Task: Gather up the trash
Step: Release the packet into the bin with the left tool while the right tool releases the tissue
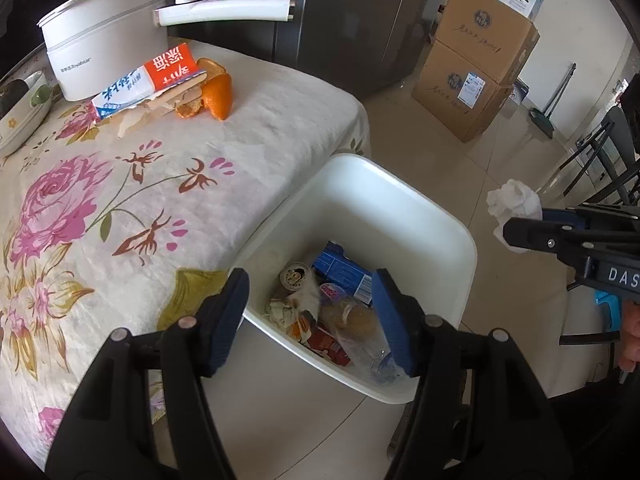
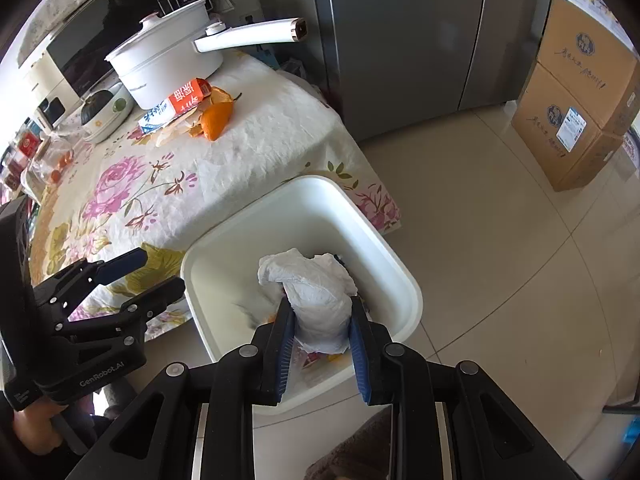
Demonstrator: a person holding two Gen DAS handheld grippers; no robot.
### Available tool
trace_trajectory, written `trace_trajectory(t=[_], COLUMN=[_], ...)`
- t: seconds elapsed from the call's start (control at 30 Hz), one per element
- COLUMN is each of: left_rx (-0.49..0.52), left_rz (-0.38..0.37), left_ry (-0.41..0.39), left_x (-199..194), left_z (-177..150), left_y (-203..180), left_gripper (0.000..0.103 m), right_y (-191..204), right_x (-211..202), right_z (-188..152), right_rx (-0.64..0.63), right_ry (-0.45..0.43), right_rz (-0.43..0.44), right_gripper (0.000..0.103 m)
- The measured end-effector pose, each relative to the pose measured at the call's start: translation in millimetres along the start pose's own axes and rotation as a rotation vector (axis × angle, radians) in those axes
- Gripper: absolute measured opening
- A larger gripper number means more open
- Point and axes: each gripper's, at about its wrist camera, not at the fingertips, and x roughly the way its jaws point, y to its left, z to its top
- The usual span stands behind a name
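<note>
My right gripper [image 2: 320, 312] is shut on a crumpled white tissue [image 2: 316, 300] and holds it above the white bin [image 2: 400, 272]; the tissue also shows in the left wrist view [image 1: 514, 200], right of the bin [image 1: 460, 240]. The bin stands on the floor beside the table and holds a can, a blue packet, wrappers and a plastic bottle. My left gripper [image 1: 312, 312] is open and empty over the bin's near left edge; it also shows in the right wrist view [image 2: 156, 276]. On the table lie an orange-and-blue carton [image 1: 148, 80] and orange peel [image 1: 212, 92].
A white pot [image 1: 108, 28] with a long handle and a bowl [image 1: 24, 112] stand at the table's far end. A grey fridge [image 2: 400, 40] is behind. Cardboard boxes [image 1: 476, 72] are stacked on the tiled floor. A dark chair [image 1: 600, 168] is at right.
</note>
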Motion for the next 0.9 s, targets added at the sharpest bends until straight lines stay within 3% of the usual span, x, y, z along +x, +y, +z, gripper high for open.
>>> trace_trajectory(t=[0.37, 0.4, 0.47, 0.77, 0.9], left_rx=[-0.099, -0.107, -0.121, -0.153, -0.111], left_rz=[0.026, 0.028, 0.032, 0.046, 0.085], left_ry=[-0.007, -0.007, -0.008, -0.017, -0.028], left_x=[-15.2, -16.4, -19.0, -27.6, -30.4], left_z=[-0.2, -0.7, -0.9, -1.0, 8.0], left_y=[31.7, 34.4, 39.8, 57.4, 68.8], left_gripper=[0.08, 0.08, 0.08, 0.082, 0.085], right_y=[7.1, 5.7, 3.0, 7.3, 8.7], right_x=[3.6, 4.4, 4.9, 7.0, 10.5], right_z=[3.6, 4.5, 6.4, 10.6, 14.5], right_rx=[0.019, 0.033, 0.066, 0.084, 0.083], right_ry=[0.003, 0.006, 0.008, 0.013, 0.015], right_rz=[-0.004, 0.0, 0.01, 0.003, -0.007], right_gripper=[0.031, 0.035, 0.058, 0.073, 0.077])
